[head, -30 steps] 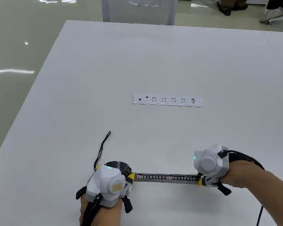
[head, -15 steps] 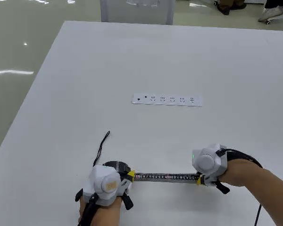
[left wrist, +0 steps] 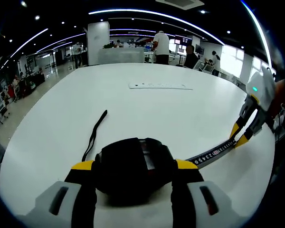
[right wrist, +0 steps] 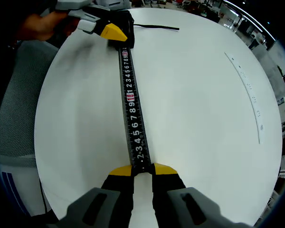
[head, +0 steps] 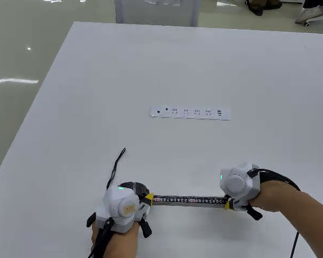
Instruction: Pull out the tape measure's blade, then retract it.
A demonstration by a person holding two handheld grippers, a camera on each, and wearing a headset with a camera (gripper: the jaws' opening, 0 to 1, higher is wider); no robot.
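Nearest, the left gripper [left wrist: 135, 167] was seen clamped on the tape measure's black case [left wrist: 133, 152], with its yellow-tipped jaws pressed against either flank of the case, which was resting on the white table [head: 151, 64]. To the right of the case, the blade [right wrist: 131, 102] was stretched flat and straight along the tabletop. Its free end was pinched between the closed jaws of the right gripper [right wrist: 142, 169], and the hook itself was hidden by them. Just beyond the case, a black wrist strap [left wrist: 94, 130] was trailing loose across the table. Well beyond the case, a white power strip [head: 190, 113] was lying flat, clear of the work. The pull-out step was judged to be in hand, with the blade partly drawn and retraction not yet begun. For the next move, the case would need to be held firmly in place while the right gripper was carried farther from it along the line of the blade. For the return, the tip would best be led back toward the case under a kept grip, so that the blade was not let snap home.
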